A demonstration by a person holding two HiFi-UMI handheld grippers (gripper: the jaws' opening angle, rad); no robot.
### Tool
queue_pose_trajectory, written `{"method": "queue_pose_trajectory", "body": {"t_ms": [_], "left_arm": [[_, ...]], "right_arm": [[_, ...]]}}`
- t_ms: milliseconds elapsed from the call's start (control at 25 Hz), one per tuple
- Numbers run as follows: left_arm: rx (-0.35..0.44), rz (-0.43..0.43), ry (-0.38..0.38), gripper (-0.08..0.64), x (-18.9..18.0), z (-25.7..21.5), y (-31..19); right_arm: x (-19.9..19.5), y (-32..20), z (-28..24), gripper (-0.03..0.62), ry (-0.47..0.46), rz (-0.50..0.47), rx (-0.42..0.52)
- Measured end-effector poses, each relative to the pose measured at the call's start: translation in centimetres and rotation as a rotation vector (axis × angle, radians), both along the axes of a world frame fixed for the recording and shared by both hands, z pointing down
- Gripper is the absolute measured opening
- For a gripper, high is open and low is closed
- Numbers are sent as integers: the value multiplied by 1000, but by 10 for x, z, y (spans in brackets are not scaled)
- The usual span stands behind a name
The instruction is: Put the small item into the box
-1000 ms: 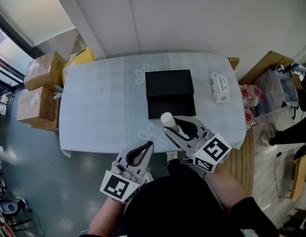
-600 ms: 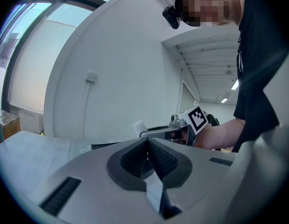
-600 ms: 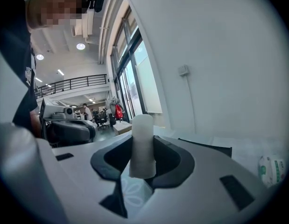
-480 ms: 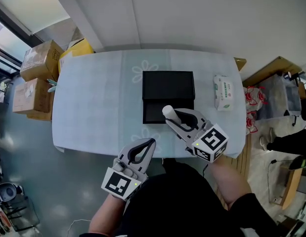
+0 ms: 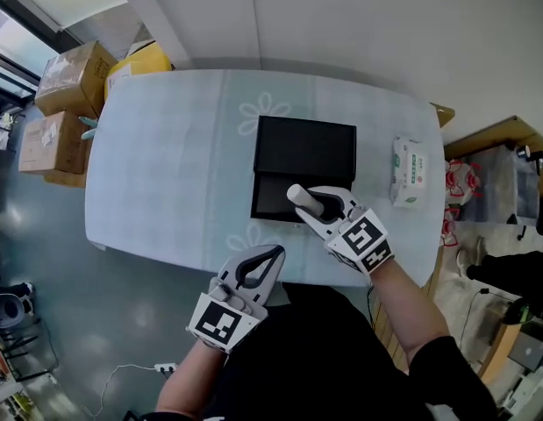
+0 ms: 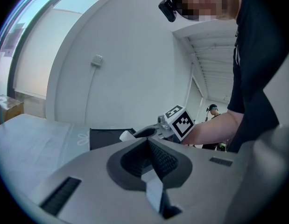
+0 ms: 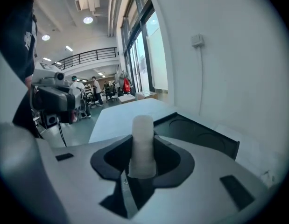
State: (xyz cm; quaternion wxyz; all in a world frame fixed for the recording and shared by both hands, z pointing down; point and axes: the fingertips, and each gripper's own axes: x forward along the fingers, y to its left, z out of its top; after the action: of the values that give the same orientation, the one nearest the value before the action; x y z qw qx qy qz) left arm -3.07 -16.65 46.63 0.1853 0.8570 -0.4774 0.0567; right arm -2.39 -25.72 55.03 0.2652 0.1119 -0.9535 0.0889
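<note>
The right hand-held gripper [image 5: 313, 210] is closed on the small item [image 5: 296, 194], a white cylinder that stands upright between its jaws with its top well clear of them. That grip looks chosen so the bottom end can go down first and the jaws can let go without tipping it. The gripper hangs over the near half of the black box [image 5: 304, 150], which lies open at the middle of the counter [image 5: 166, 165] with its far half towards the wall. So the item is above the box, not yet in it. The right gripper view shows round recesses in the far half (which half is lid and which is tray I cannot tell), so the next move probably needs the cylinder lined up over a recess or the floor of the box before release.

The left hand-held gripper [image 5: 267, 260] has its jaws together on nothing and is held back off the near edge of the counter, probably to stay out of the way. A tissue pack [image 5: 410, 172] lies near the counter's right edge, well apart from the box.
</note>
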Motion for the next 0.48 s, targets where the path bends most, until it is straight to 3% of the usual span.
{"method": "queue_pose_trajectory", "body": {"t_ms": [480], "left_arm": [[-43, -3, -9, 6, 8, 22, 0]], "right_arm": [[-10, 3, 72, 143, 269, -184, 28]]}}
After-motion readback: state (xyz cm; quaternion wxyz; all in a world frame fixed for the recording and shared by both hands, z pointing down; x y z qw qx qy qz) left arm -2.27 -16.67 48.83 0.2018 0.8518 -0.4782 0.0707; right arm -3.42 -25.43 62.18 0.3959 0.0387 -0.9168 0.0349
